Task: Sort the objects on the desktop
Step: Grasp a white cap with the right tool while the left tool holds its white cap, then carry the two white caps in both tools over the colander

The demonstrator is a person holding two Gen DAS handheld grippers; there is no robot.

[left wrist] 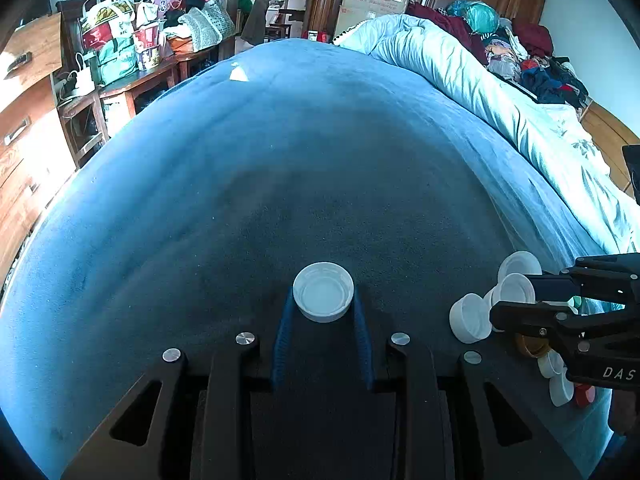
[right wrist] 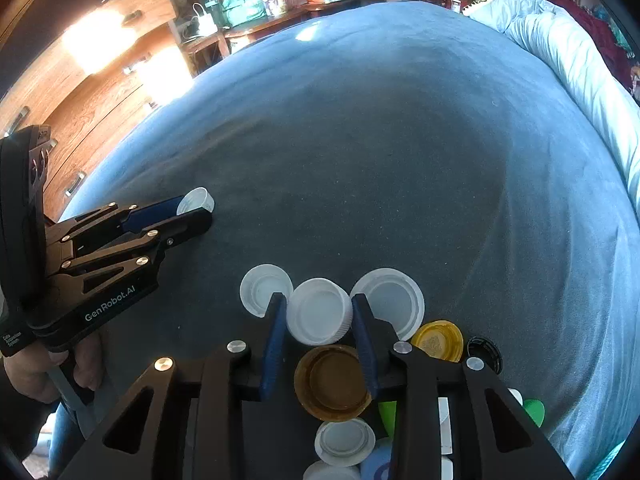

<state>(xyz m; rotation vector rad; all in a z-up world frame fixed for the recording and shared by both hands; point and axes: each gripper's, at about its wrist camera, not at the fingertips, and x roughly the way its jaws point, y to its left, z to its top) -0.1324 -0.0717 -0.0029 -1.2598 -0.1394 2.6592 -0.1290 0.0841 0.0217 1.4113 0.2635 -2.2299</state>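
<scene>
My left gripper (left wrist: 323, 300) is shut on a white cap (left wrist: 323, 290) that faces hollow side up, low over the blue blanket (left wrist: 304, 168). From the right wrist view the same left gripper (right wrist: 196, 210) shows at the left with its white cap (right wrist: 198, 199). My right gripper (right wrist: 319, 304) points down into a cluster of caps. Its blue pads (right wrist: 274, 332) press both sides of a white cap (right wrist: 319, 316). In the left wrist view the right gripper (left wrist: 516, 296) sits at the right edge among white caps (left wrist: 470, 318).
Around the right gripper lie two more white caps (right wrist: 264, 286) (right wrist: 392, 298), a brown cap (right wrist: 332, 382), a yellow cap (right wrist: 438, 340), a black cap (right wrist: 484, 350) and green ones (right wrist: 534, 410). A rolled pale duvet (left wrist: 460, 76) borders the right; wooden drawers (right wrist: 92, 92) stand left. A hand (right wrist: 24, 372) holds the left gripper.
</scene>
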